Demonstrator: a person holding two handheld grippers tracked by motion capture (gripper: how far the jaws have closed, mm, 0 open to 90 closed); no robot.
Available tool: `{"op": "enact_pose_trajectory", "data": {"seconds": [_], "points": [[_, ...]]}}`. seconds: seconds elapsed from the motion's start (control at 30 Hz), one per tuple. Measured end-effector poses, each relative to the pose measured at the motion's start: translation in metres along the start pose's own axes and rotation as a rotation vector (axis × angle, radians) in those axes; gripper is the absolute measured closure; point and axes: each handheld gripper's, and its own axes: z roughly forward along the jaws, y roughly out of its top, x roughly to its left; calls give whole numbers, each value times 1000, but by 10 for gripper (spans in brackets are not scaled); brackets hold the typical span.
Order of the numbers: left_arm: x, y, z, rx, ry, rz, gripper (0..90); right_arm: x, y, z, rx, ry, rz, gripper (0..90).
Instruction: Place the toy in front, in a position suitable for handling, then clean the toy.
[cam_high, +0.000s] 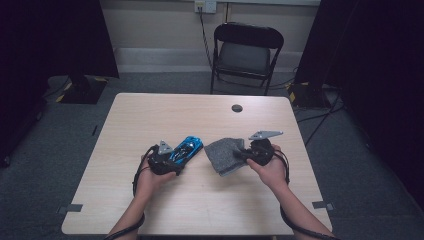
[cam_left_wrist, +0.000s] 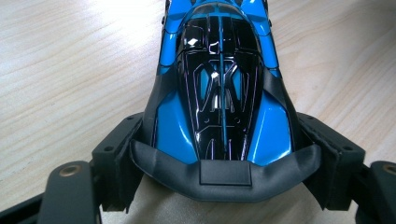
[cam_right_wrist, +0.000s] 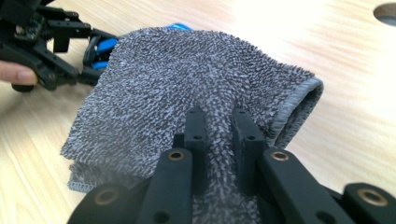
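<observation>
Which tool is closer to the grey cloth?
The right tool: it pinches the fluffy grey cloth between its jaws. The left tool is off to the cloth's side, clamped around the blue toy car, not touching the cloth.

1. A light wood-grain table (cam_high: 165, 107) sits mid-room, with a round dark grommet hole (cam_high: 237, 108) near its far edge.
2. Behind it stands a black folding chair (cam_high: 246, 52), facing the table.
3. The far wall (cam_high: 155, 25) is pale, and a white baseboard (cam_high: 160, 55) runs along its foot.
4. A wall socket (cam_high: 205, 5) up top feeds a black cable (cam_high: 205, 35) hanging down.
5. Black curtains (cam_high: 55, 35) hang at both sides.
6. Grey carpet (cam_high: 360, 170) covers the floor, and cables (cam_high: 320, 122) trail across it on the right.
7. Light falls bright on the tabletop; the corners are dim.
</observation>
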Motion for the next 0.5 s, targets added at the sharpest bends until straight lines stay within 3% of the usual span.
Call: {"op": "enact_pose_trajectory", "data": {"seconds": [0.3, 0.5], "points": [[0, 0, 0, -1, 3, -1, 240, 15, 32, 18, -23, 17, -33, 789], [0, 0, 0, -1, 0, -2, 240, 26, 43, 35, -15, 30, -39, 789]]}}
